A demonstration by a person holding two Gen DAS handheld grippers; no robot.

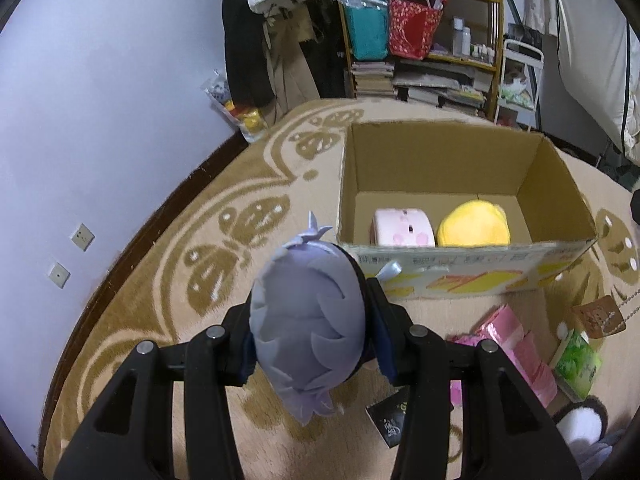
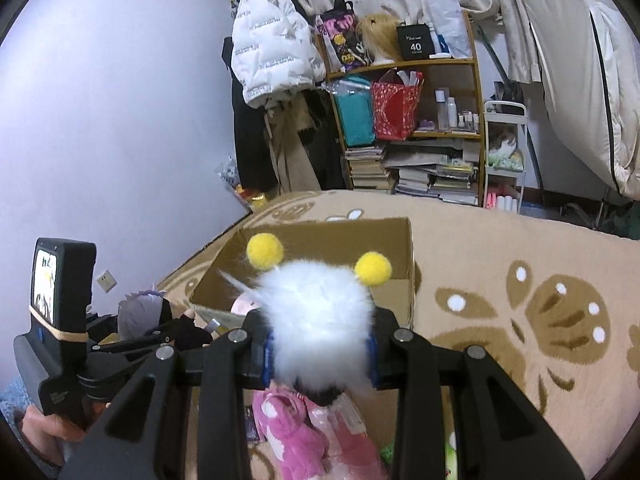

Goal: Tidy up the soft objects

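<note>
Lavender plush fills the left tongs [image 1: 310,334]: a purple-haired plush doll [image 1: 308,320] sits clamped between the blue-padded fingers, held above the beige patterned carpet [image 1: 160,280] just near of the open cardboard box [image 1: 460,276]. Inside the box, against its near wall, a pink plush [image 1: 402,230] lies on the left and a yellow plush [image 1: 474,224] beside it on the right. On the carpet near the box's right end lie pink packets [image 1: 516,344] and a green packet [image 1: 576,360]. The right tongs [image 2: 320,354] are clamped on a fluffy white plush [image 2: 320,320] with two yellow pom-poms [image 2: 264,251] on top, held in front of the box, with a pink plush toy [image 2: 296,432] on the carpet below. At the far wall stands a cluttered wooden shelf [image 2: 478,120]
</note>
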